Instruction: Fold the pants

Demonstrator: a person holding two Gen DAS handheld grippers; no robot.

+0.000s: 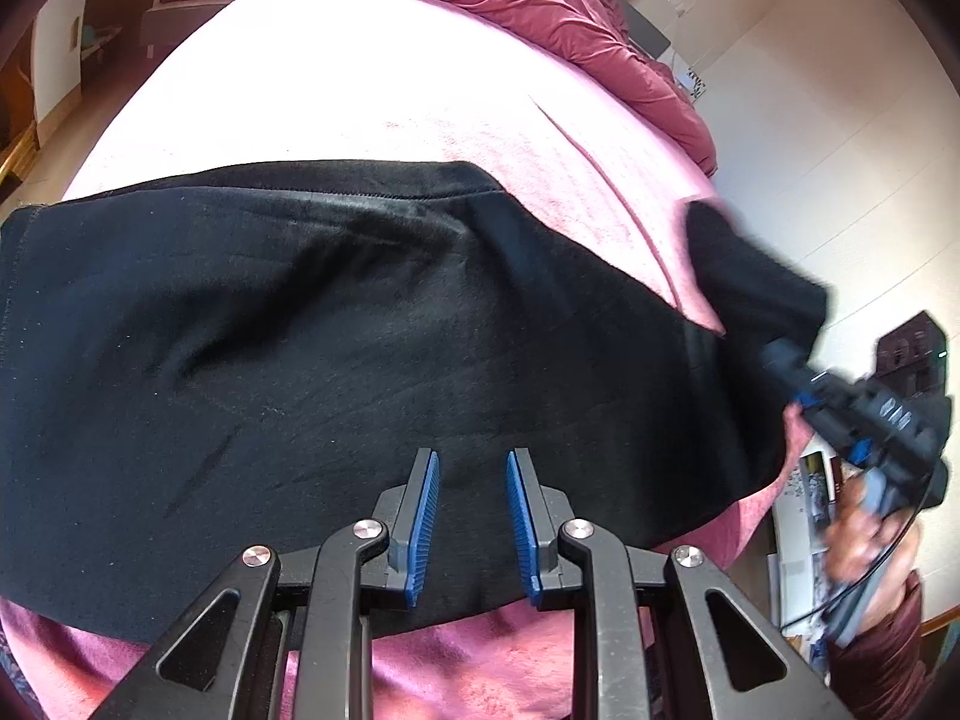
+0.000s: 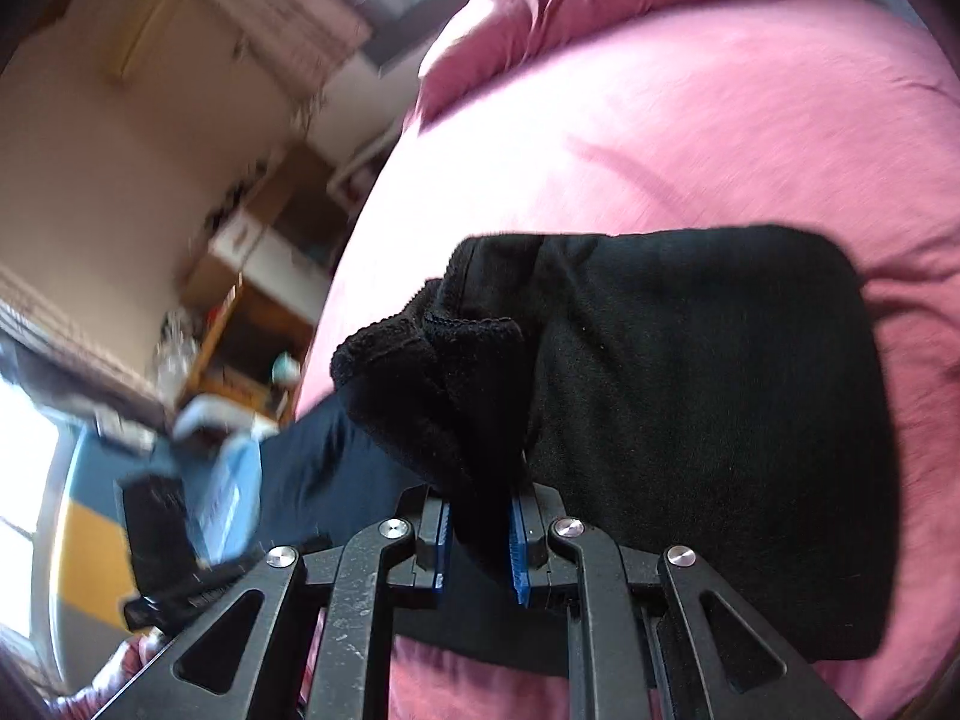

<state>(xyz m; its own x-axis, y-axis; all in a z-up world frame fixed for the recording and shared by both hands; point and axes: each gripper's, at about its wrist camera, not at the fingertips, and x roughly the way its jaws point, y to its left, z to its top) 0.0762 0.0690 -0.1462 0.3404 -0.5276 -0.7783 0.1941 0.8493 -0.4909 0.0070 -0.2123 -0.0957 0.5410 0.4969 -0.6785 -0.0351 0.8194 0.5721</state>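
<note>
Black pants [image 1: 360,330] lie spread across a pink bed sheet [image 1: 360,90]. My left gripper [image 1: 474,459] hovers over their near edge, its blue pads apart with nothing pinched between them. At the right edge of the left wrist view, my right gripper [image 1: 780,360] holds one end of the pants lifted off the bed. In the right wrist view that gripper [image 2: 480,501] is shut on a bunched, hemmed end of the pants [image 2: 690,390], with the fabric draping over the rest of the garment. The left gripper [image 2: 162,540] shows as a blur at the lower left.
A rumpled dark pink duvet [image 1: 540,0] lies at the far end of the bed. Beyond the bed's right edge are pale floor and some papers [image 1: 804,504]. A person's hand [image 1: 870,540] holds the right gripper. Wooden shelves [image 2: 240,276] stand beside the bed.
</note>
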